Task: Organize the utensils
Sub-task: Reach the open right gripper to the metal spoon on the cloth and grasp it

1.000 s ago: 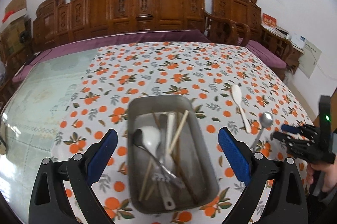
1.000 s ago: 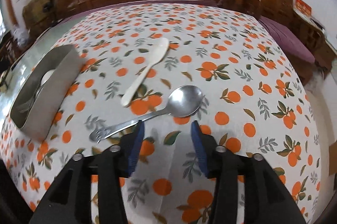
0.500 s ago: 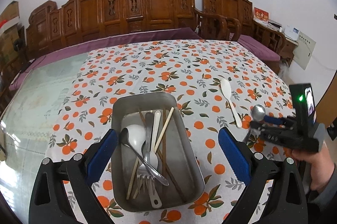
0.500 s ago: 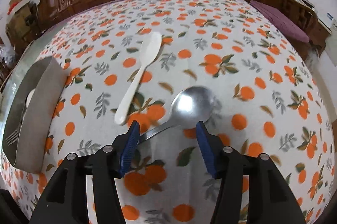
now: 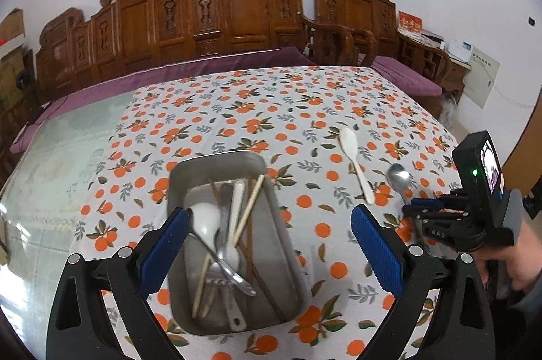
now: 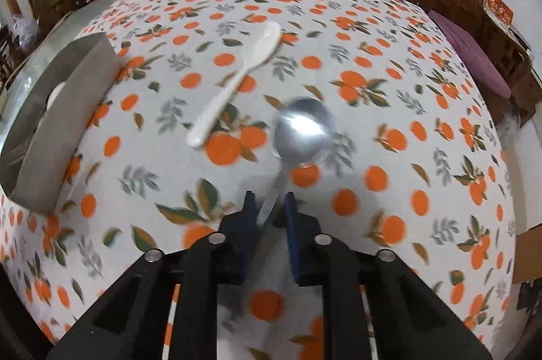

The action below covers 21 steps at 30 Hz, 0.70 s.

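Note:
A metal spoon (image 6: 301,133) lies on the orange-print tablecloth, its handle running back between the fingers of my right gripper (image 6: 270,200). The jaws are closing around that handle, with a slim gap still showing beside it. A white plastic spoon (image 6: 244,68) lies just left of it. In the left wrist view the right gripper (image 5: 420,211) sits low at the right, by the metal spoon (image 5: 398,178) and white spoon (image 5: 355,156). My left gripper (image 5: 269,214) hangs open over the steel tray (image 5: 216,156), which holds several spoons, chopsticks and a fork.
The tray (image 6: 67,96) stands left of the two loose spoons. A carved wooden bench (image 5: 237,14) with purple cushions runs along the table's far side. Bare glass tabletop (image 5: 50,163) shows left of the cloth. A person's hand (image 5: 518,261) holds the right gripper.
The right gripper's jaws have narrowed from wide apart to close around the metal spoon's handle. The spoon has swung so its handle points at the gripper. The left gripper stays open.

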Each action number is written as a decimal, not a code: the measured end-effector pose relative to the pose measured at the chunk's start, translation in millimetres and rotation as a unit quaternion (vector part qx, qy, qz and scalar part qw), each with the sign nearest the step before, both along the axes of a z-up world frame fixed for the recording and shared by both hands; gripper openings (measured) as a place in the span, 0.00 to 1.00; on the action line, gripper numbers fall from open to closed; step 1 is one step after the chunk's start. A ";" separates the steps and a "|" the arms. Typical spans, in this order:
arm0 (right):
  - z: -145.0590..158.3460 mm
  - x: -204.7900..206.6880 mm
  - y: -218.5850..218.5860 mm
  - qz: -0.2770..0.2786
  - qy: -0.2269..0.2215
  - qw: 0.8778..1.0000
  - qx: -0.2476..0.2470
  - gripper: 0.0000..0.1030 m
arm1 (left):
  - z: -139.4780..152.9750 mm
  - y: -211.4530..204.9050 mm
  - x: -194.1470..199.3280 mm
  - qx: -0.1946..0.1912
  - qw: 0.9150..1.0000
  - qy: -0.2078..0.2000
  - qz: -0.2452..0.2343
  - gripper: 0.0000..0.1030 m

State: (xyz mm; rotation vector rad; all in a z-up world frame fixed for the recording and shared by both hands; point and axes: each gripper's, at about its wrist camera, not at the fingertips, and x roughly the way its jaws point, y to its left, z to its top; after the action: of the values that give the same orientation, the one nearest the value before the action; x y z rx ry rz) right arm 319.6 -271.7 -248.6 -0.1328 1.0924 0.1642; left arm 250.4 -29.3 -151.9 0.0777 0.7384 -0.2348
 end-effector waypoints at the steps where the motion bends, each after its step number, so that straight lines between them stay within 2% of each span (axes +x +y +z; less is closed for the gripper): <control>1: 0.1 -0.6 -5.6 -0.002 0.000 1.000 0.002 0.17 | -0.5 -5.7 -1.2 0.001 1.000 0.000 -0.005 0.90; 4: -0.4 -1.9 -15.8 -0.004 -0.001 1.000 0.012 0.12 | -3.3 -20.7 -3.1 0.006 1.000 0.004 -0.017 0.90; 6: -0.7 -3.2 -17.4 0.004 -0.005 1.000 0.010 0.08 | -5.6 -26.6 -2.3 -0.005 1.000 0.016 -0.024 0.90; 11: -0.5 -1.9 -26.7 0.020 -0.014 0.999 0.029 0.07 | -8.8 -45.3 -3.2 0.017 0.999 0.015 -0.029 0.90; 16: 3.2 5.8 -44.6 0.014 -0.029 0.998 0.047 0.07 | -14.2 -69.5 6.8 0.037 0.998 0.020 -0.041 0.90; 21: 4.8 11.4 -55.4 0.010 -0.038 0.998 0.052 0.07 | -33.7 -97.5 36.2 0.040 0.997 0.050 -0.052 0.75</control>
State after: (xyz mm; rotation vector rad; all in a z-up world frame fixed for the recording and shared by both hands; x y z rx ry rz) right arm 330.9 -327.2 -243.8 -0.0566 1.0044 0.2318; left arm 286.6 -126.8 -185.7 0.1817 0.8449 -0.3104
